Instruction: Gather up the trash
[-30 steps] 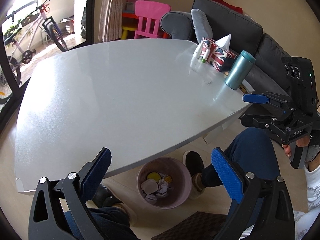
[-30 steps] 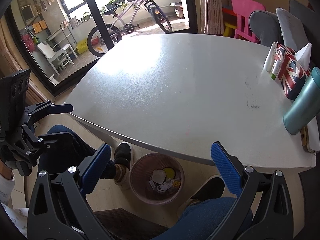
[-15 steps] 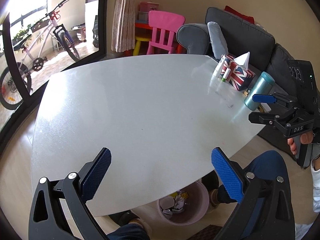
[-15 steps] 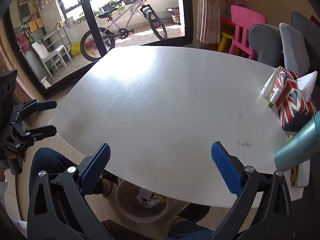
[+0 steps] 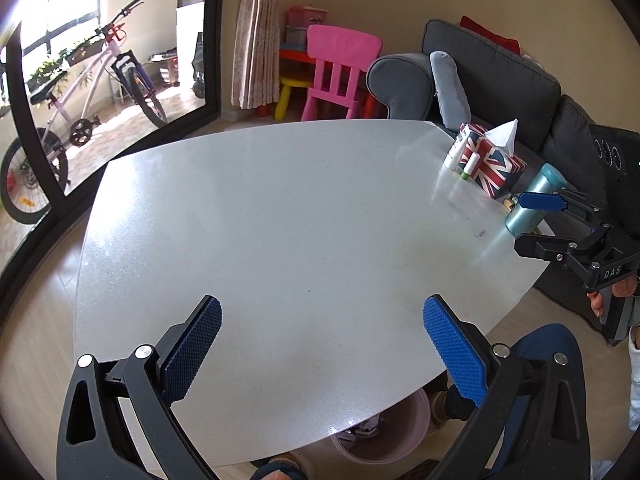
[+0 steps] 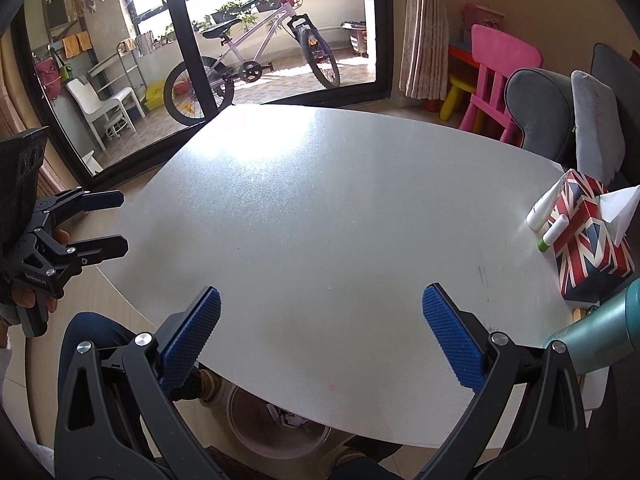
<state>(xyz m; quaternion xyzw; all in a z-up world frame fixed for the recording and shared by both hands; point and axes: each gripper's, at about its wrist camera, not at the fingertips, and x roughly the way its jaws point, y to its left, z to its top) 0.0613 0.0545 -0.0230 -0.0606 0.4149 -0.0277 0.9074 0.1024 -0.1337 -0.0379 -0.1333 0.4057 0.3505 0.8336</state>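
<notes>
A pale pink trash bin (image 6: 276,436) stands on the floor under the near edge of the grey table (image 6: 340,220), mostly hidden by the tabletop; crumpled paper scraps (image 6: 290,418) show inside it. In the left wrist view only the trash bin's rim (image 5: 384,440) peeks out. My left gripper (image 5: 320,344) hovers open above the table's near part, nothing between its blue pads. My right gripper (image 6: 320,340) is also open and holds nothing, above the near table edge. Each gripper shows in the other's view: the right gripper (image 5: 540,220) at right, the left gripper (image 6: 108,220) at left, both with jaws apart.
A Union Jack tissue box (image 6: 588,236), two small white tubes (image 6: 546,216) and a teal bottle (image 6: 600,344) stand at the table's right edge. A grey sofa (image 5: 500,72), a pink child's chair (image 5: 340,68) and a bicycle (image 6: 248,60) behind glass doors surround the table. The person's legs (image 6: 92,340) are by the bin.
Both grippers have risen and tilted up from the floor toward the tabletop. The bin has slid to the bottom of both views and is now largely hidden under the table.
</notes>
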